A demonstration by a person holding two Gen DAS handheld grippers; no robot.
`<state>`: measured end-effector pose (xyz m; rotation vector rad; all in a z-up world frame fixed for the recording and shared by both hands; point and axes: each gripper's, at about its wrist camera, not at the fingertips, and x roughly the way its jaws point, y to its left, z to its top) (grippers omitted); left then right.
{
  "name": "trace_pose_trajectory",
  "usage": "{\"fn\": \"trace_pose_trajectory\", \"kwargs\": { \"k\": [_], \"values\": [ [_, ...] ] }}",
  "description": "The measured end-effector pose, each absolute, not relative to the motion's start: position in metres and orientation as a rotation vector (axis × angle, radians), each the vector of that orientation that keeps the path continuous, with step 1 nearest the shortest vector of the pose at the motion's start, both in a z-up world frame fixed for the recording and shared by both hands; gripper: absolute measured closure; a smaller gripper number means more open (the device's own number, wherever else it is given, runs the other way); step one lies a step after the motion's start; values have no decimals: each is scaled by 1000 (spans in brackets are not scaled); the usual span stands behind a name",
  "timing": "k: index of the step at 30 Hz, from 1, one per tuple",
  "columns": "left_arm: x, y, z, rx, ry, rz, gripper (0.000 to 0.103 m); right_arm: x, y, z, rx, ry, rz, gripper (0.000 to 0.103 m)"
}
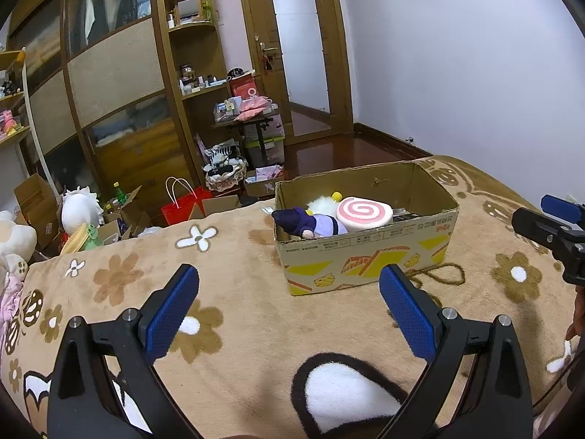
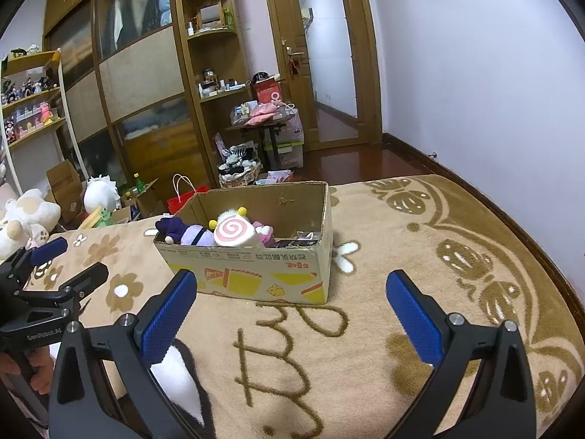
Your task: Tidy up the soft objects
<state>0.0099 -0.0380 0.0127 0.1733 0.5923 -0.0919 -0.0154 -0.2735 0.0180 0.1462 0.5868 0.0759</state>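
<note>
An open cardboard box (image 1: 365, 256) (image 2: 256, 274) stands on the tan flowered blanket. Inside it lie a pink swirl roll cushion (image 1: 363, 212) (image 2: 234, 234), a purple plush doll (image 1: 314, 223) (image 2: 190, 232), a white fluffy toy (image 1: 323, 203) and a pink plush (image 2: 265, 232). My left gripper (image 1: 289, 292) hovers open over the blanket just in front of the box, nothing between its blue pads. My right gripper (image 2: 292, 300) is also open and empty, in front of the box. Each gripper shows at the edge of the other's view.
The blanket (image 1: 237, 263) covers a bed whose far edge drops to a wooden floor. Beyond it lie plush toys (image 2: 25, 219), cardboard boxes (image 1: 36, 205), a red paper bag (image 1: 182, 208), a basket (image 2: 237, 175), a wardrobe and a door. A hand (image 2: 33, 369) holds the left gripper's handle.
</note>
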Motion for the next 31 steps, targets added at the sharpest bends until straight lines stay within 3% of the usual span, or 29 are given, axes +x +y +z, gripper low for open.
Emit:
{"fn": "trace_pose_trajectory", "kwargs": {
  "k": [31],
  "values": [
    [12,-36,12,171,593,-78,5,-14,-282,17,142,570,64,0]
  ]
}}
